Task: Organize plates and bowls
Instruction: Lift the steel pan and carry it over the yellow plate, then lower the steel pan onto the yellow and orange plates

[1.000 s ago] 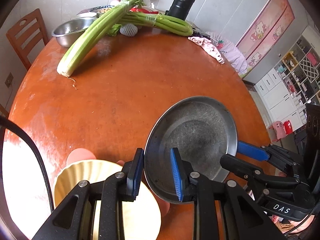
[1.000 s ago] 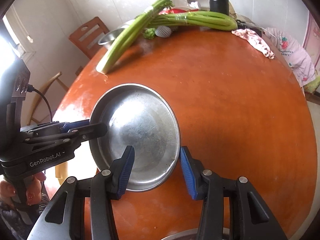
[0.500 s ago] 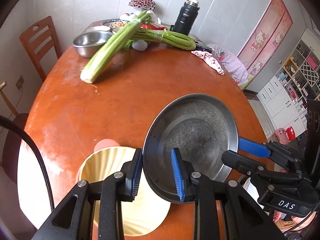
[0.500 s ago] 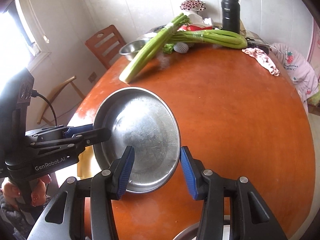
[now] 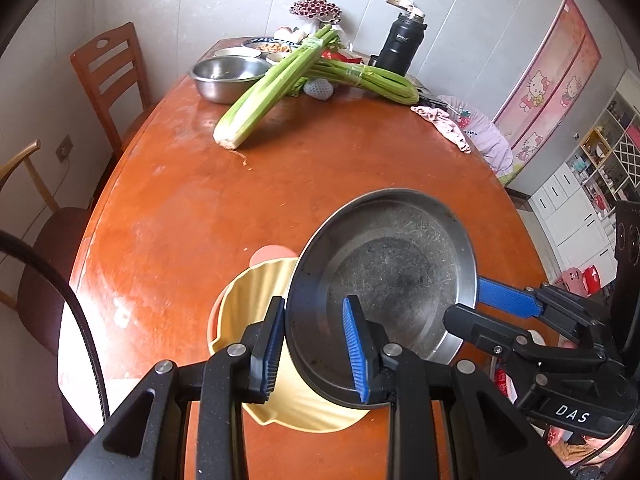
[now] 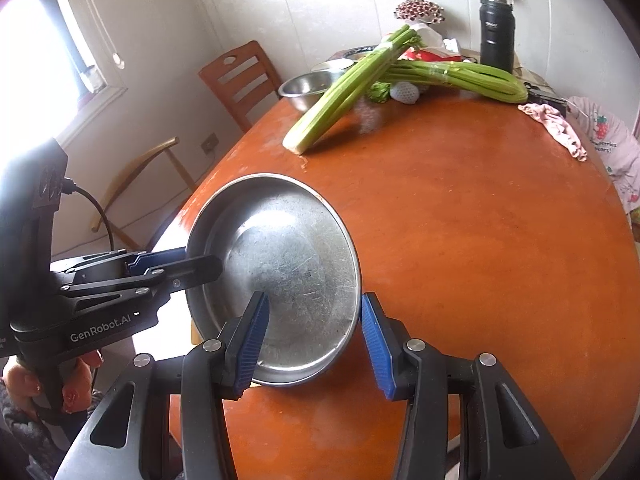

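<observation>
A scratched steel plate point(image 5: 392, 276) point(image 6: 280, 256) hangs tilted over the near part of the orange table point(image 5: 192, 208), held from two sides. My left gripper point(image 5: 314, 348) is shut on its near left rim, one pad inside the dish and one outside. My right gripper point(image 6: 314, 342) is shut on the opposite rim; it also shows in the left wrist view as the right gripper point(image 5: 476, 304) clamping the plate's right edge. The left gripper point(image 6: 192, 264) shows at the left of the right wrist view. Under the steel plate lies a yellow fluted plate point(image 5: 256, 312) on a pink plate point(image 5: 272, 254).
At the far end stand a steel bowl point(image 5: 228, 76), celery bunches point(image 5: 272, 80), a black flask point(image 5: 400, 46) and dishes of food. A pink cloth point(image 5: 440, 120) lies at the right edge. Wooden chairs point(image 5: 108, 68) stand on the left. A hand point(image 6: 24, 380) holds the left gripper.
Both grippers have drawn back and risen a little with the steel plate between them. More of the table, the far bowl and the yellow plate now show.
</observation>
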Action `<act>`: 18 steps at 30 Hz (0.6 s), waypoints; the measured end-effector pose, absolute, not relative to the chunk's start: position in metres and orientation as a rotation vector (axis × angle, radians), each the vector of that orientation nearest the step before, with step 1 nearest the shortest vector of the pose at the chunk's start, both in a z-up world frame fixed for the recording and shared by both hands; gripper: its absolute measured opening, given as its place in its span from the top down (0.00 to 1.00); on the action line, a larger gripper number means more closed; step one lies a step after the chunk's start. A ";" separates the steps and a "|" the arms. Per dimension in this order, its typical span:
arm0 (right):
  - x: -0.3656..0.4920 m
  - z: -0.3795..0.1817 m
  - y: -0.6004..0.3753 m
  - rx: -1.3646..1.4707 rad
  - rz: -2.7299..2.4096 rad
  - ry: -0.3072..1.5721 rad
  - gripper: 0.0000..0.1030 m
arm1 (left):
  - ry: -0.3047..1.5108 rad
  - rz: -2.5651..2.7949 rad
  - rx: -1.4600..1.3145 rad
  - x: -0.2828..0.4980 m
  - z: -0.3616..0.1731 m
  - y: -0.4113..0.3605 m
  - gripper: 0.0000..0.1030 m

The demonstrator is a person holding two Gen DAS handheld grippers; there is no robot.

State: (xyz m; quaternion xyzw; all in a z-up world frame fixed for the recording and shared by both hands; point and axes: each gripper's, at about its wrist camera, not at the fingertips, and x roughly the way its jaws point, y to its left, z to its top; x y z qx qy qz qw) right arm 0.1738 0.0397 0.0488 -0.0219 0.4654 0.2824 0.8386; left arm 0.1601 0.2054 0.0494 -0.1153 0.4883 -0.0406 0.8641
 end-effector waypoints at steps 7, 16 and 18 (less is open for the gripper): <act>0.171 0.037 0.055 -0.064 0.615 1.011 0.52 | 1.031 -0.063 -0.248 0.154 0.040 0.219 0.72; 0.172 0.021 0.067 -0.092 0.625 1.049 0.52 | 1.072 -0.050 -0.274 0.161 0.019 0.233 0.71; 0.173 0.016 0.071 -0.097 0.624 1.062 0.52 | 1.082 -0.046 -0.278 0.162 0.014 0.235 0.71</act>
